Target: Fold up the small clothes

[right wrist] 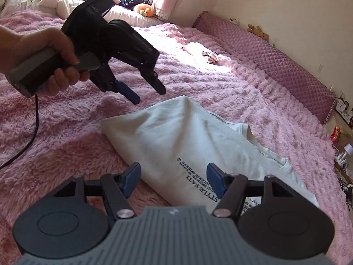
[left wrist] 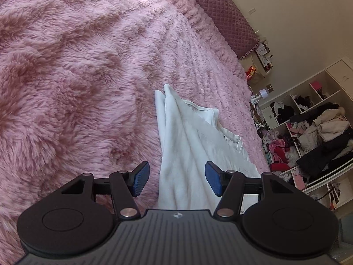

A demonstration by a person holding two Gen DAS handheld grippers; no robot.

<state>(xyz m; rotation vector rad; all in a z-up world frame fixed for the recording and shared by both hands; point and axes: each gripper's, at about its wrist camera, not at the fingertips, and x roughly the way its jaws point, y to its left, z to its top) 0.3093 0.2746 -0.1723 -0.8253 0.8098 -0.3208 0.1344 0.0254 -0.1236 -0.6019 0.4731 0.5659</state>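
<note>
A white T-shirt (right wrist: 176, 137) with black printed text lies partly folded on the pink fluffy bedspread (right wrist: 66, 132). In the left wrist view the shirt (left wrist: 189, 145) runs away from the fingers, bunched into long folds. My left gripper (left wrist: 177, 180) is open and empty, just above the shirt's near end. In the right wrist view the left gripper (right wrist: 149, 95) hovers above the shirt's far peak, held by a hand. My right gripper (right wrist: 174, 180) is open and empty over the shirt's printed end.
A quilted pink headboard cushion (right wrist: 275, 66) runs along the wall. A small pink garment (right wrist: 198, 49) lies farther up the bed. Pillows and plush toys (right wrist: 55, 0) sit at the far end. Cluttered open shelves (left wrist: 308, 128) stand beside the bed. A black cable (right wrist: 28, 141) trails from the left gripper.
</note>
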